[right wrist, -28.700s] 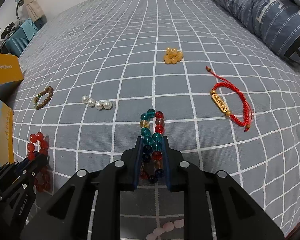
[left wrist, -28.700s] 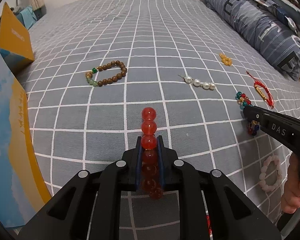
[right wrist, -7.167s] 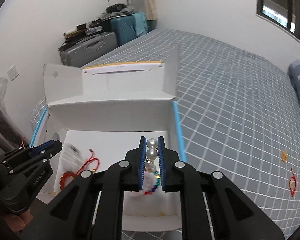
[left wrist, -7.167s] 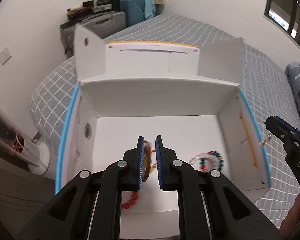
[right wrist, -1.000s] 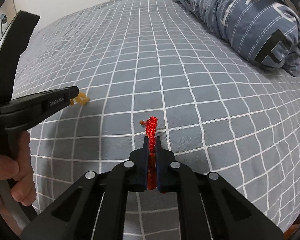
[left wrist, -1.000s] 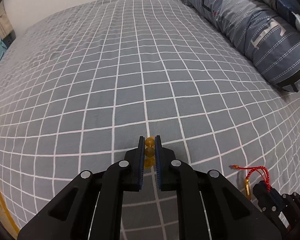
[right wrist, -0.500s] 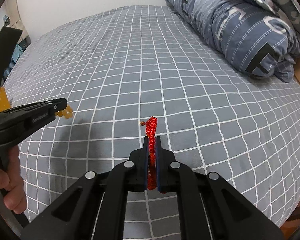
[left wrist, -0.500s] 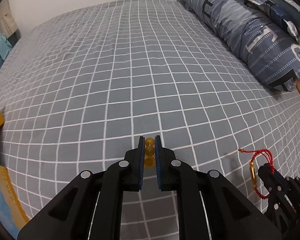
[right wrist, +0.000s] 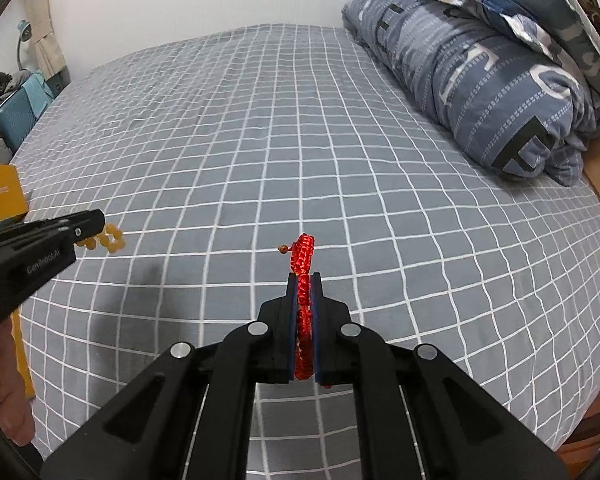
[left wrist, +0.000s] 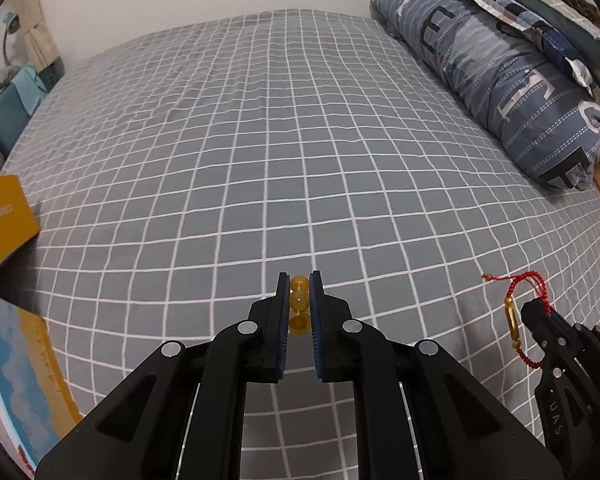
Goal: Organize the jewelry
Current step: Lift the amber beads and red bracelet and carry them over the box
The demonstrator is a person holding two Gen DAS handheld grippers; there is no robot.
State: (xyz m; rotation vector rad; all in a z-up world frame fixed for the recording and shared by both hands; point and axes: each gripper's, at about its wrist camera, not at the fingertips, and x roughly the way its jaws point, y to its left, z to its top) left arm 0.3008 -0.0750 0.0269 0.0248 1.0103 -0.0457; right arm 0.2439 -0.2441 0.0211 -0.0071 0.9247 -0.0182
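A home bedroom, a bed (left wrist: 260,140) under a grey sheet gridded in white, rolled blue patterned bedding (right wrist: 480,80) along its right edge, a teal suitcase (left wrist: 4,116) by the far-left corner, plain white wall (right wrist: 180,0)

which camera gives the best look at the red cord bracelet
The left wrist view: the red cord bracelet hangs side-on from the right gripper, showing loop and gold bar. The right wrist view shows only its braid edge-on.

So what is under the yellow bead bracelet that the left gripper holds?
Under the yellow bead bracelet, held by the left gripper, only the grey checked bedsheet shows; no other jewelry lies there. The fingers cover part of the bracelet.
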